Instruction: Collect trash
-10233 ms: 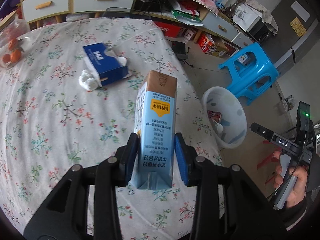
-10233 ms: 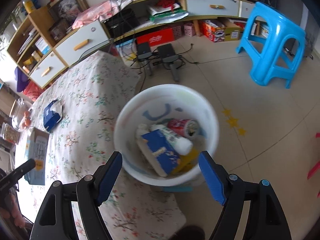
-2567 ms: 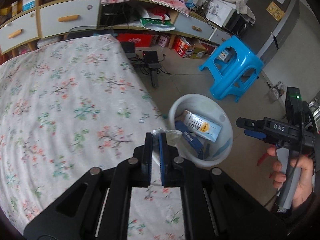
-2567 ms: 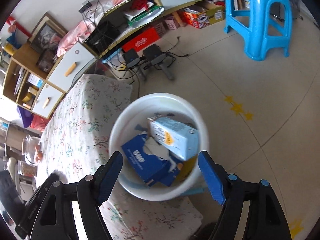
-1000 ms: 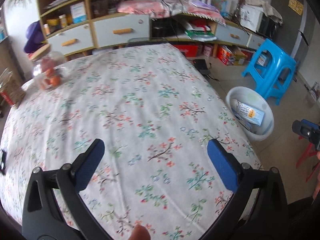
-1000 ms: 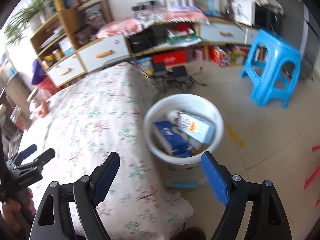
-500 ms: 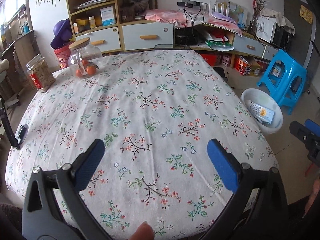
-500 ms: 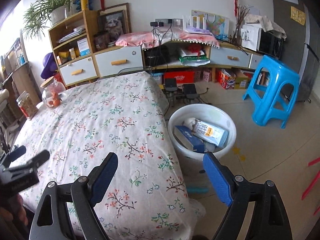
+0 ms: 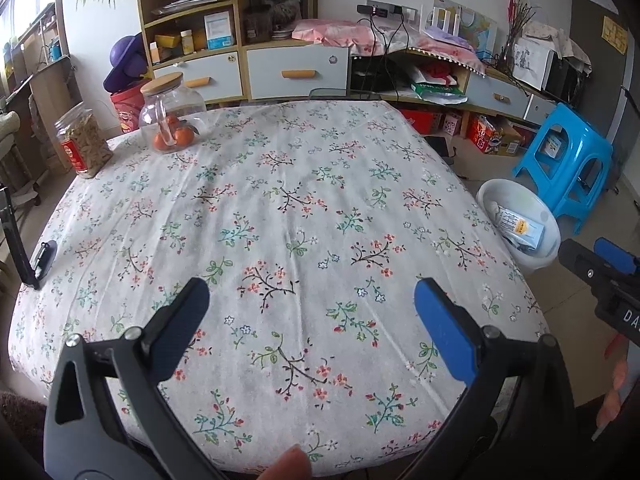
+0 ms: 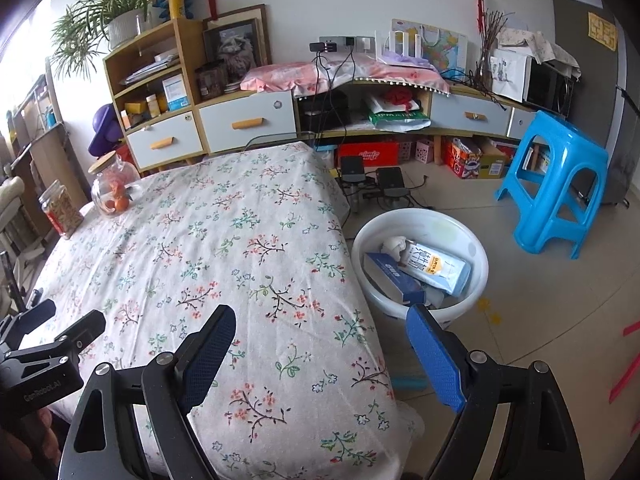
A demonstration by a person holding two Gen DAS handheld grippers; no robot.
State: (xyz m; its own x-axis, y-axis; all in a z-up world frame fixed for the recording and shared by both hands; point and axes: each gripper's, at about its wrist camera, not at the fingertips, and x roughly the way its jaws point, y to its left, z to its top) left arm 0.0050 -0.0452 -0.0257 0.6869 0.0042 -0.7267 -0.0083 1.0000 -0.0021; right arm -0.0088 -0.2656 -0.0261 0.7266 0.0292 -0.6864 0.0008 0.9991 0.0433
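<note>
The white trash bin (image 10: 478, 254) stands on the floor right of the table and holds a light blue carton (image 10: 438, 268), a dark blue box (image 10: 390, 276) and a white wad. It also shows in the left wrist view (image 9: 548, 220). My left gripper (image 9: 312, 320) is open and empty above the near part of the floral tablecloth (image 9: 280, 216). My right gripper (image 10: 320, 348) is open and empty over the table's right corner, near the bin. No trash shows on the table.
A glass jar with oranges (image 9: 170, 114) and a jar with a red label (image 9: 82, 146) stand at the table's far left. A blue stool (image 10: 556, 180) stands behind the bin. Cabinets and shelves line the back wall. A phone stand (image 9: 24, 248) sits at the left edge.
Both grippers have drawn back and up from the bin, so the whole table shows. The carton, box and wad once on the table now lie in the bin.
</note>
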